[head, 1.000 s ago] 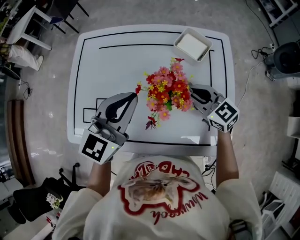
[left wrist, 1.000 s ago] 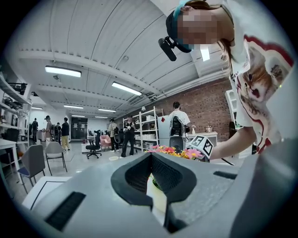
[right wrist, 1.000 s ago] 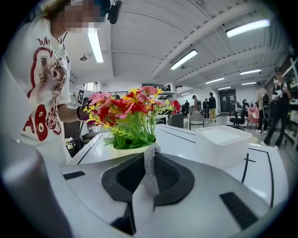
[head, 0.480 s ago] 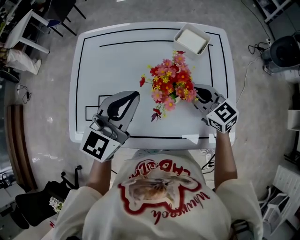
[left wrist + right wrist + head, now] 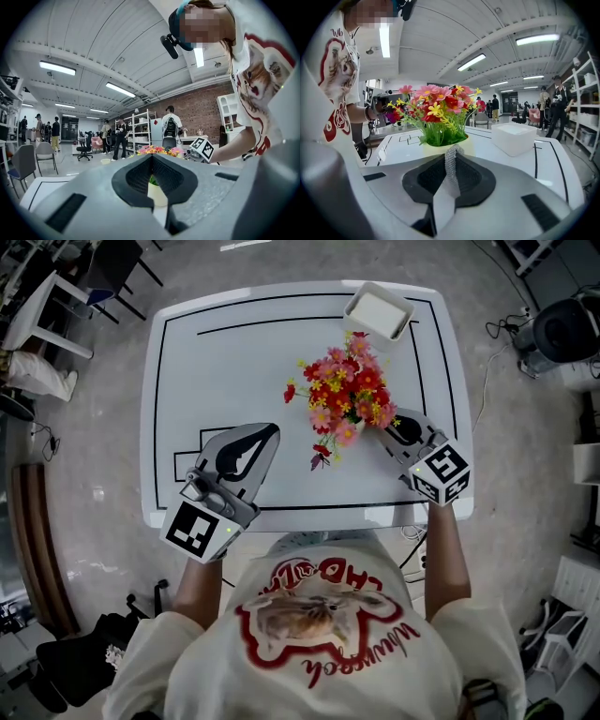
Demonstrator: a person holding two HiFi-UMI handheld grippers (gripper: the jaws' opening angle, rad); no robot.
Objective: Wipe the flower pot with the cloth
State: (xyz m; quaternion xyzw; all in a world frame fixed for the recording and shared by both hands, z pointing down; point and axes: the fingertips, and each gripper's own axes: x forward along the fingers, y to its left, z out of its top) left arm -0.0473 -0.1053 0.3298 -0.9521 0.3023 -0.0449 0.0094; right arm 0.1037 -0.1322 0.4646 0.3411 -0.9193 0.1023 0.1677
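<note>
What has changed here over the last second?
The flower pot seems to have shifted slightly away from the person, toward the white tray. The right gripper followed it, shut on the cloth against the pot. The left gripper stayed shut and empty over the same spot of the table; the tray did not move.

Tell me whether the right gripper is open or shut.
Shut: the right gripper has its jaws closed on the grey cloth, which sticks out past their tips.
</note>
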